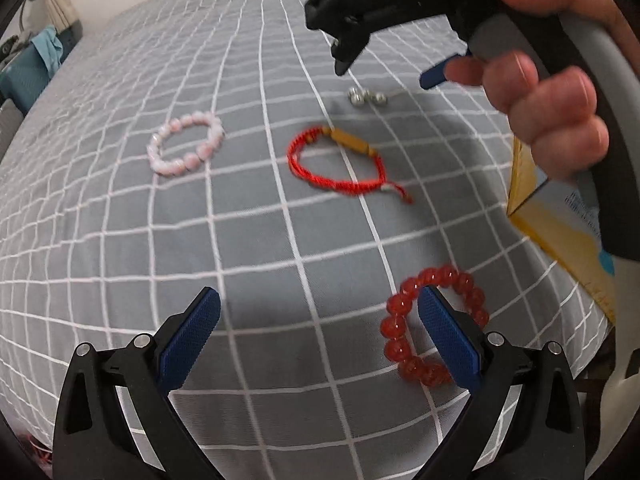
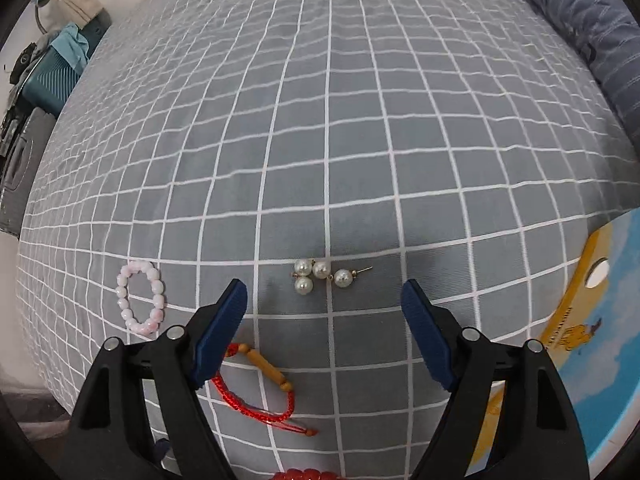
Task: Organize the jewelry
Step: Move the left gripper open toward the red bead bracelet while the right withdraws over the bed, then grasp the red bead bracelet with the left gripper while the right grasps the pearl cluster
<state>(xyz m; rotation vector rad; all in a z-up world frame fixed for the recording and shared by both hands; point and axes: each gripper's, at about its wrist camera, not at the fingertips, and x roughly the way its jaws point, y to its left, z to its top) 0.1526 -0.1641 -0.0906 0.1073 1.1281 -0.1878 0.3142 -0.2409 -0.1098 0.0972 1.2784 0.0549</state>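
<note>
On a grey checked bedsheet lie a pink bead bracelet, a red cord bracelet with a wooden tube bead, a red bead bracelet and pearl earrings. My left gripper is open and empty, its right finger over the red bead bracelet. My right gripper is open and empty, just short of the pearl earrings. The pink bracelet and cord bracelet lie to its left. In the left wrist view the right gripper hovers above the earrings, held by a hand.
A yellow and blue box lies at the right edge of the bed, also in the left wrist view. A blue striped pillow lies at the far right. Teal luggage and clutter stand beyond the left edge.
</note>
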